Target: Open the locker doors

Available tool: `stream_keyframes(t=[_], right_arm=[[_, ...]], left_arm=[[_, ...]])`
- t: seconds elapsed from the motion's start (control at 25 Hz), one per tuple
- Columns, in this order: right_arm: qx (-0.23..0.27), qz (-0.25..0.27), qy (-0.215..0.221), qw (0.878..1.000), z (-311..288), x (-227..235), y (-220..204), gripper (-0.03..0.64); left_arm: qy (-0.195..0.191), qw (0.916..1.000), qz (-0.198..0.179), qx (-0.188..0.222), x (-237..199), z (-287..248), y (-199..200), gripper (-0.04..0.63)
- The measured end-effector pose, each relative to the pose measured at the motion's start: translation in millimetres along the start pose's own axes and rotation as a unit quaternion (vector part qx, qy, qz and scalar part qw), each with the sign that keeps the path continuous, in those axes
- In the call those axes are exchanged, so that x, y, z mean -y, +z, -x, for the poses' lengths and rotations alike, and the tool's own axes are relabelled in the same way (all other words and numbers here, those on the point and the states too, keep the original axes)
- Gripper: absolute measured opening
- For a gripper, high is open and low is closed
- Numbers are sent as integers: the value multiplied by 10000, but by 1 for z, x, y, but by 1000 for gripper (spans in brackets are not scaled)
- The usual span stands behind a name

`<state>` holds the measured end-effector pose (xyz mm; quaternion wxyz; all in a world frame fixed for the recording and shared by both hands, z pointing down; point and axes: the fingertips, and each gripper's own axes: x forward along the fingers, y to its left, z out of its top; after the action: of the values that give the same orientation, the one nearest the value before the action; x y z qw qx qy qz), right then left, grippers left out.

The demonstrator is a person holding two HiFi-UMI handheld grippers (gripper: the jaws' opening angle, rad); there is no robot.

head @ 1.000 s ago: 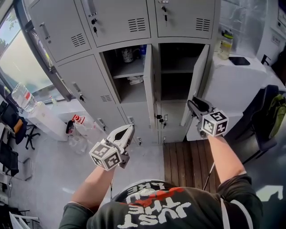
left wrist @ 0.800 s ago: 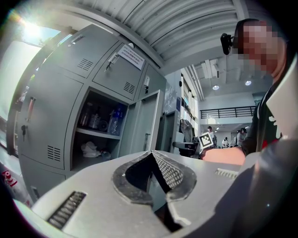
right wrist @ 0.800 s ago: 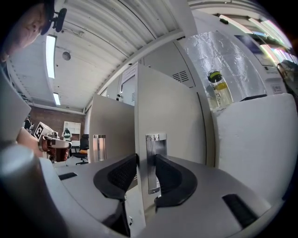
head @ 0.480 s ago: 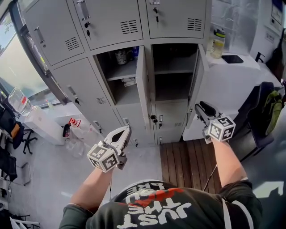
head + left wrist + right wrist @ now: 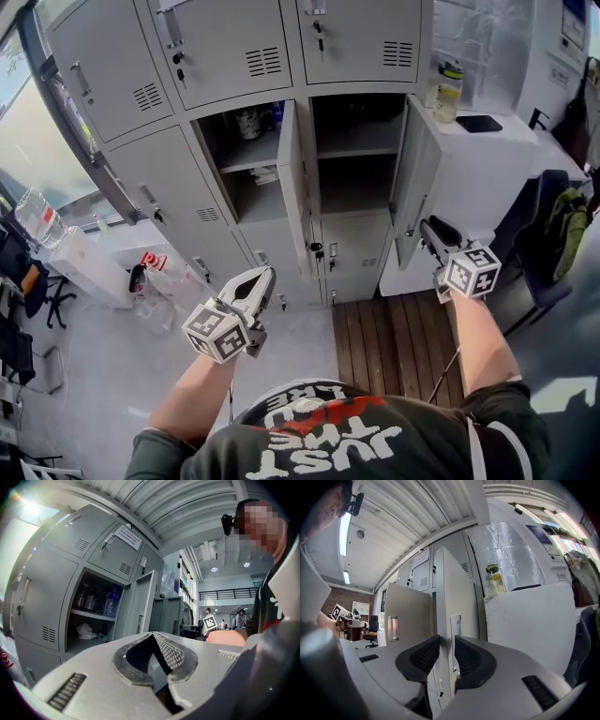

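At upper centre the lockers (image 5: 225,56) have two middle doors swung wide, the left door (image 5: 292,167) and the right door (image 5: 411,178). The right tool (image 5: 429,228), jaws narrowly apart and just closing on nothing, points at the right door's edge. The left tool (image 5: 263,277) hangs lower left, tips together, empty. A jar (image 5: 447,90) tops the white counter (image 5: 487,169) at right.

Pale grey lockers (image 5: 225,56), brown planked floor strip (image 5: 394,342), white cabinet (image 5: 487,178).
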<state>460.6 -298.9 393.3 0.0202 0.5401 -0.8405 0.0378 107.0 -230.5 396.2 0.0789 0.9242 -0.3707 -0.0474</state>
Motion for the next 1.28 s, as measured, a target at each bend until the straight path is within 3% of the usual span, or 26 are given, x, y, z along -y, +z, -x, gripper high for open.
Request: stream_keyframes(t=[0.96, 1.28], right_arm=[[3, 108, -863, 9962, 38, 62, 4, 87], [36, 114, -941, 9955, 39, 63, 4, 87]], left_arm=[[1, 10000, -6, 49, 11, 6, -5, 2], [35, 10000, 3, 37, 11, 13, -10, 2]])
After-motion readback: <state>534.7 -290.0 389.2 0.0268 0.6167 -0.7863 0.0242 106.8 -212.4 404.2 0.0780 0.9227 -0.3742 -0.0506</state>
